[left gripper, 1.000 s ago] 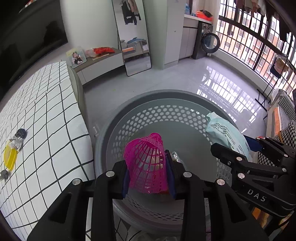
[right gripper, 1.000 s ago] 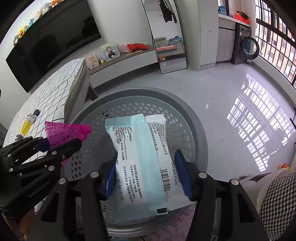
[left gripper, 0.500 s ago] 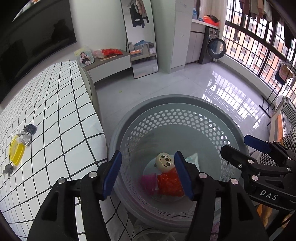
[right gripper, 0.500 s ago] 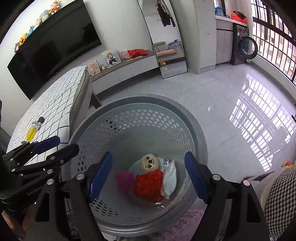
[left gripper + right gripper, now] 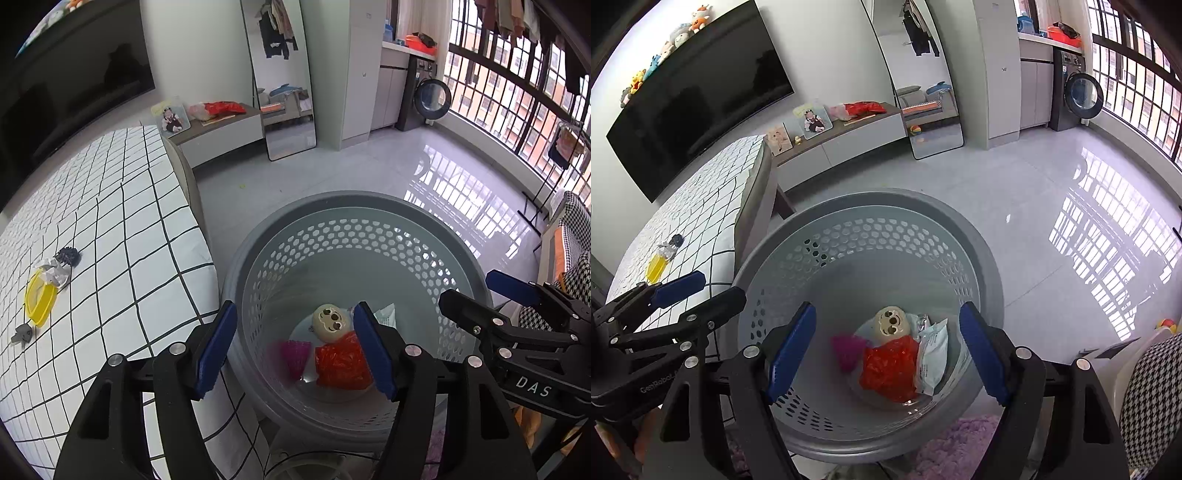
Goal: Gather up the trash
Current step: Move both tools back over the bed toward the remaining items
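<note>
The white worktop with a black grid pattern [image 5: 110, 236] lies to the left of the left claw and extends away from it. The round grey perforated plastic basket [image 5: 354, 236] stands just beside the worktop edge, directly below and ahead of both claws.

The left claw [image 5: 295, 350] hangs above the near-left part of the basket rim. Its blue-padded jaws are spread wide and hold nothing. The right claw [image 5: 886, 350] hangs above the near side of the same basket. Its jaws are likewise spread wide and hold nothing. Each claw appears at the edge of the other camera's view, side by side over the basket.

The collected items lie together on the basket floor, below and between the jaws of each claw:
- The crumpled red plastic wrapper [image 5: 888, 369] lies in the middle of the pile.
- The white and pale-green printed packet [image 5: 932, 356] lies touching the right side of the red wrapper.
- The pink mesh shuttlecock [image 5: 847, 350] lies just to the left of the red wrapper.
- The round beige cartoon-face piece [image 5: 890, 321] lies at the far edge of the red wrapper.

On the worktop, well to the left of the left claw, a flat yellow plastic item [image 5: 38, 299] lies with a crumpled silver foil scrap [image 5: 55, 271] touching its far end. A small dark crumpled object [image 5: 68, 255] lies just beyond the foil scrap. A small grey object [image 5: 23, 335] lies just nearer than the yellow item.
</note>
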A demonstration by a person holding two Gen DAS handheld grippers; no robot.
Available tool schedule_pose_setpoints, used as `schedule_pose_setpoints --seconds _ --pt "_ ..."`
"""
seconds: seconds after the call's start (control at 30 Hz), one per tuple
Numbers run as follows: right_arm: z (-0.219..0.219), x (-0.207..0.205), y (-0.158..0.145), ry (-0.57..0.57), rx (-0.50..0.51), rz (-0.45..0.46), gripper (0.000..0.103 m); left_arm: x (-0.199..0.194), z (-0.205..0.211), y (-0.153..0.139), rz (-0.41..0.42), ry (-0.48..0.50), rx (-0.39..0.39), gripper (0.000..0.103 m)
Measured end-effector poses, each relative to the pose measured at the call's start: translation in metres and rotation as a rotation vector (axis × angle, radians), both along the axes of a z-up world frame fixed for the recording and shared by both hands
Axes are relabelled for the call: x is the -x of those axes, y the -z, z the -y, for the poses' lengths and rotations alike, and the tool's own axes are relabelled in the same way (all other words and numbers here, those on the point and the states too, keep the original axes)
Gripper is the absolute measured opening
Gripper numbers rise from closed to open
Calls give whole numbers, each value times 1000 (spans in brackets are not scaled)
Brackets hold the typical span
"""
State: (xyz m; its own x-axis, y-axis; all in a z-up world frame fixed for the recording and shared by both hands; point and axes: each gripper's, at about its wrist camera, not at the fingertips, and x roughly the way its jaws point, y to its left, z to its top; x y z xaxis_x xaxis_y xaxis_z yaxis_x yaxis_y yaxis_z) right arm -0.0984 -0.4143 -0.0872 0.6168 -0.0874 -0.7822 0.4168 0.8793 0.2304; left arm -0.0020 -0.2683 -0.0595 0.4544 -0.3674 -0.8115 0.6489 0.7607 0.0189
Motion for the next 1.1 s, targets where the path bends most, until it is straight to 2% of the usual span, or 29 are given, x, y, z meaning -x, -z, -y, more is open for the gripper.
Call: schedule_pose_setpoints --seconds 0.47,1.1 --pt "-6 6 -7 31 13 32 82 4 -14 -9 26 -22 18 75" --pt "-47 4 -31 -12 112 72 82 4 -61 -27 65 -89 68 77"
